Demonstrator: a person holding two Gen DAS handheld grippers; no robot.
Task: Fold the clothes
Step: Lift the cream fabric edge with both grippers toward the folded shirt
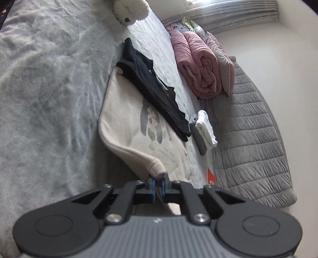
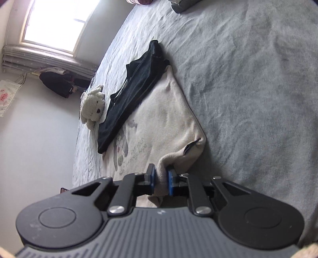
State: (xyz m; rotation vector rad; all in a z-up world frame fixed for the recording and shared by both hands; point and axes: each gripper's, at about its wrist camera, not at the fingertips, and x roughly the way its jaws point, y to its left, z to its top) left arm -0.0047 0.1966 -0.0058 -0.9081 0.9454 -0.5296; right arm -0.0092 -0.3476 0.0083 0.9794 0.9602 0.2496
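A cream sweatshirt (image 1: 127, 127) with a faded cartoon print lies spread on a bed (image 1: 43, 83) covered in pale grey-blue plush fabric, gripped at two points along its near edge by a pair of hand-held claws. The left claw (image 1: 158, 185) has its blue pads pressed nearly together, pinching a raised fold of the sweatshirt's ribbed edge. In the right wrist view, the right claw (image 2: 161, 181) is clamped on a thicker bunch of the same cream sweatshirt (image 2: 159, 119), the cloth filling the gap between its blue pads.

A black garment (image 1: 155, 89), loosely folded into a long strip, lies across the far edge of the sweatshirt, overlapping it and running onto the bed beyond. The right wrist view shows the same black garment (image 2: 135, 85) lying partly on the cream cloth.

A white plush toy (image 1: 129, 10) sits on the bed well beyond the clothes; in the right wrist view the plush toy (image 2: 92, 103) is near the bed's edge beside the wall. Near one end of the black garment, a small stack of folded white and grey clothes (image 1: 204, 131) lies on the bed. Further along that side sit a rolled pink quilt (image 1: 196, 65) and a grey quilted cover (image 1: 250, 139). A bright window (image 2: 57, 21) fills the upper left of the right wrist view.
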